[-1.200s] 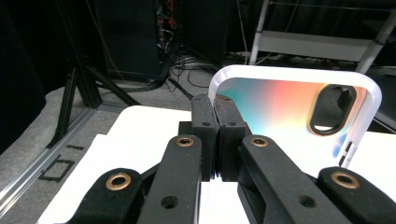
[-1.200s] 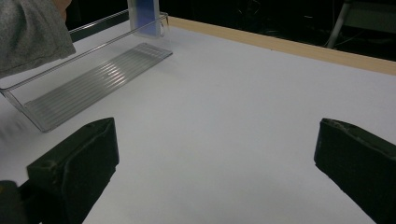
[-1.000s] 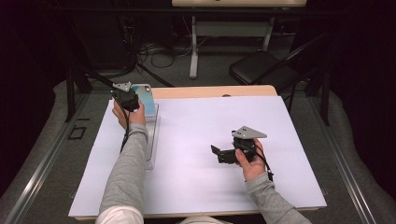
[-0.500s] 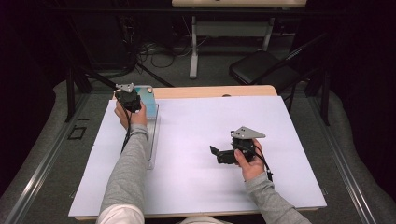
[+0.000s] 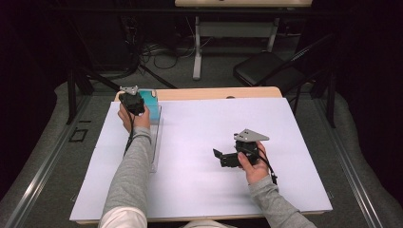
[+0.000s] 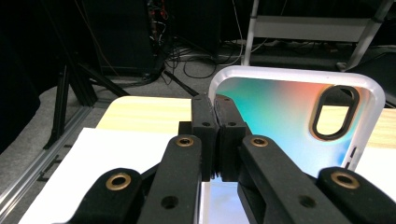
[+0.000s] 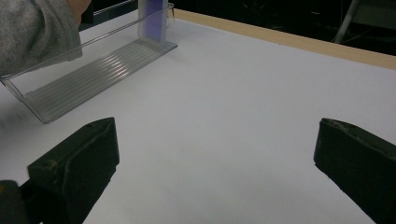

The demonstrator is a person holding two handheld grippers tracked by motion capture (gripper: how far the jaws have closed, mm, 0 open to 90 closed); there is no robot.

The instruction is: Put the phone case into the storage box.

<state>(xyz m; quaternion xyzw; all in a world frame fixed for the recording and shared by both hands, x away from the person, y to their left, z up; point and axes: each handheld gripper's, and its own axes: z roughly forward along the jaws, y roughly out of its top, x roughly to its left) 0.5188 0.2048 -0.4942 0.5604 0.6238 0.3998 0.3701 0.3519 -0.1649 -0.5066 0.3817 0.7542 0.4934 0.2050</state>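
A phone case (image 6: 289,116) with a white rim and a teal-to-orange back stands upright in front of the left gripper's camera; in the high view this phone case (image 5: 148,99) sits at the far end of a clear plastic tray (image 5: 156,142). My left gripper (image 6: 215,135) is shut on the case's left edge, and from above this left gripper (image 5: 134,101) hovers over the tray's far end. My right gripper (image 5: 219,157) rests low over the white sheet at mid right, jaws wide open and holding nothing. Seen from the right gripper view, the tray (image 7: 93,70) lies far left.
A white sheet (image 5: 199,142) covers the wooden table (image 5: 214,92). Beyond the table's far edge stand a black chair (image 5: 266,69), a metal stand leg (image 5: 197,47) and floor cables (image 5: 157,47). A grey sleeve (image 7: 32,32) reaches over the tray.
The left gripper has shifted slightly over the tray's far end with the phone case. The right gripper has not moved.
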